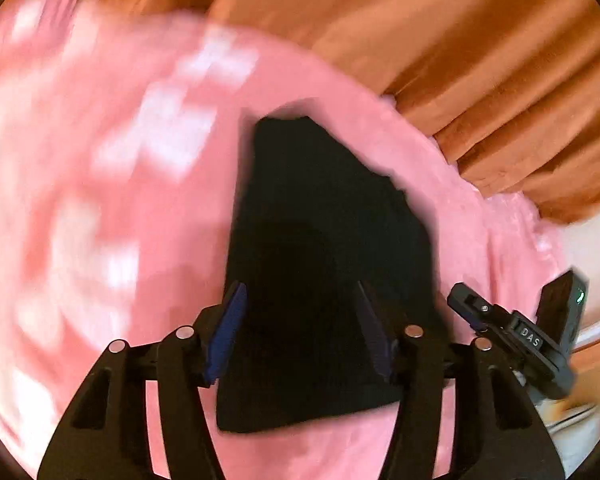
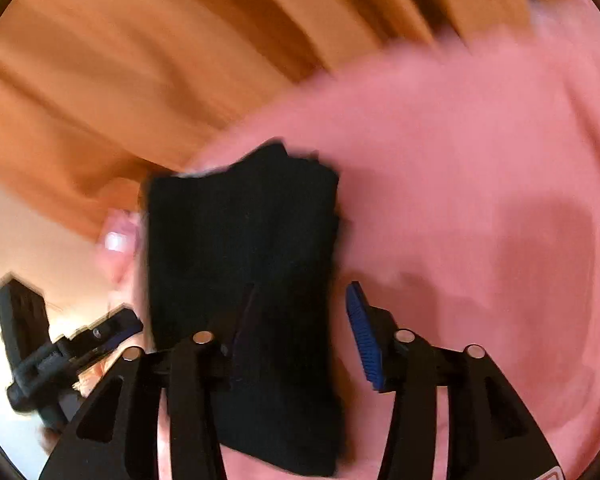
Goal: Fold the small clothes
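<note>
A small black garment [image 1: 320, 200], folded into a narrow block, lies on a pink blanket [image 1: 100, 220]. My left gripper [image 1: 300, 300] hovers over its near end, open, with the blue pads [image 1: 228, 320] standing apart on either side and not pressing the cloth. In the right wrist view the same black garment [image 2: 240, 220] lies under my right gripper [image 2: 300, 296]. That gripper is open too, with one pad over the cloth and the other blue pad [image 2: 360, 332] over bare blanket. Each view shows the other gripper beside it: the right gripper [image 1: 514, 286] and the left gripper [image 2: 72, 300].
Orange pleated fabric [image 1: 440, 40] hangs or lies beyond the blanket's far edge, also seen as orange fabric [image 2: 140, 60] in the right wrist view. White patches [image 1: 172, 128] mark the blanket on the left. A pale floor or surface [image 2: 28, 220] shows past the blanket's edge. Both views are blurred.
</note>
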Tool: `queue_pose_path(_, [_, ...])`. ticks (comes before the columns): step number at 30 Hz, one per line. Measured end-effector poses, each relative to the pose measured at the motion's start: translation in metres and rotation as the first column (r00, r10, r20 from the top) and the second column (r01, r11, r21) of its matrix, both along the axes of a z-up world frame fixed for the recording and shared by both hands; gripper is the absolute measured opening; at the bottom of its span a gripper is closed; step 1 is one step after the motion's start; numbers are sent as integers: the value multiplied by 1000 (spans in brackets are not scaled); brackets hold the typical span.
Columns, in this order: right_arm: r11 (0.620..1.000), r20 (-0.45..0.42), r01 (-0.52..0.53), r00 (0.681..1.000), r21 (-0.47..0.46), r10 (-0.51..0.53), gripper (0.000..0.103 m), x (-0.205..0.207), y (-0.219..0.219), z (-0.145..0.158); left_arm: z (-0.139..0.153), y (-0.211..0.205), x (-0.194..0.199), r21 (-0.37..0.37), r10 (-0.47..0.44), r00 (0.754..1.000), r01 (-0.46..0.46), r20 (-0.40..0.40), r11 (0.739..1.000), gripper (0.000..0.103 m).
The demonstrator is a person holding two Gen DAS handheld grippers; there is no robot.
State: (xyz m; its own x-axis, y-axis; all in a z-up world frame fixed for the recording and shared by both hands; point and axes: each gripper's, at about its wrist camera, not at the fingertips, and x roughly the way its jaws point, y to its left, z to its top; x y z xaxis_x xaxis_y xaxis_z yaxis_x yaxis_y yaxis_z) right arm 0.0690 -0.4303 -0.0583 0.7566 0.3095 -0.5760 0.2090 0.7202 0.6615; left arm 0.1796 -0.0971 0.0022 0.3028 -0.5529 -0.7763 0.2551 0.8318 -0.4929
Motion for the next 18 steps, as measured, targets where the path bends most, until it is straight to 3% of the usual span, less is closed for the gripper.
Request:
queue_pose_path(1, [1000,37,-8,999,-8,9,39,-12,4,3,-3,14,-11,-38,9,1000,-9,5,999,54])
queue_pose_path(3, [993,72,8,997,-119,1,43,-35,17,13,2,27,-34,-15,16,996,-15,85,1000,63])
queue_pose_path(4, [989,67,9,998,-147,1,55,-38,23,11,4,23,-41,0,18,994,-18,109,1000,66])
queue_pose_path(6, [995,31,-11,999,-95,14,63,-37,29,-2,-4,20,-48,3,15,995,-16,98,1000,74])
queue_pose_path(8, [999,8,-31,999,-24,31,63,-31,37,-18,-21,8,-41,3,11,999,-11,49,1000,73])
queue_pose_path(9, [999,-4,-40,999,-26,40,62,-25,46,-21,-28,3,-40,21,18,1000,-18,15,1000,67])
queue_pose_path(11, [996,-4,-70,998,-55,70,38,-19,59,-20,-39,2,-36,38,37,999,-37,-9,999,57])
queue_pose_path(12, [991,-21,-80,997,-104,78,11,-20,67,-14,-36,4,-38,51,34,999,-35,4,998,53])
queue_pose_path(16, [983,49,-46,997,-178,55,9,-31,70,16,-33,5,-46,88,15,1000,-16,13,996,50])
queue_pose_path(17, [983,28,-42,998,-178,48,9,-30,67,10,-37,3,-47,99,11,1000,-12,11,995,50])
queue_pose_path(18, [981,-46,-45,998,-187,37,9,-22,64,-8,-38,3,-49,108,12,1000,-15,28,994,51])
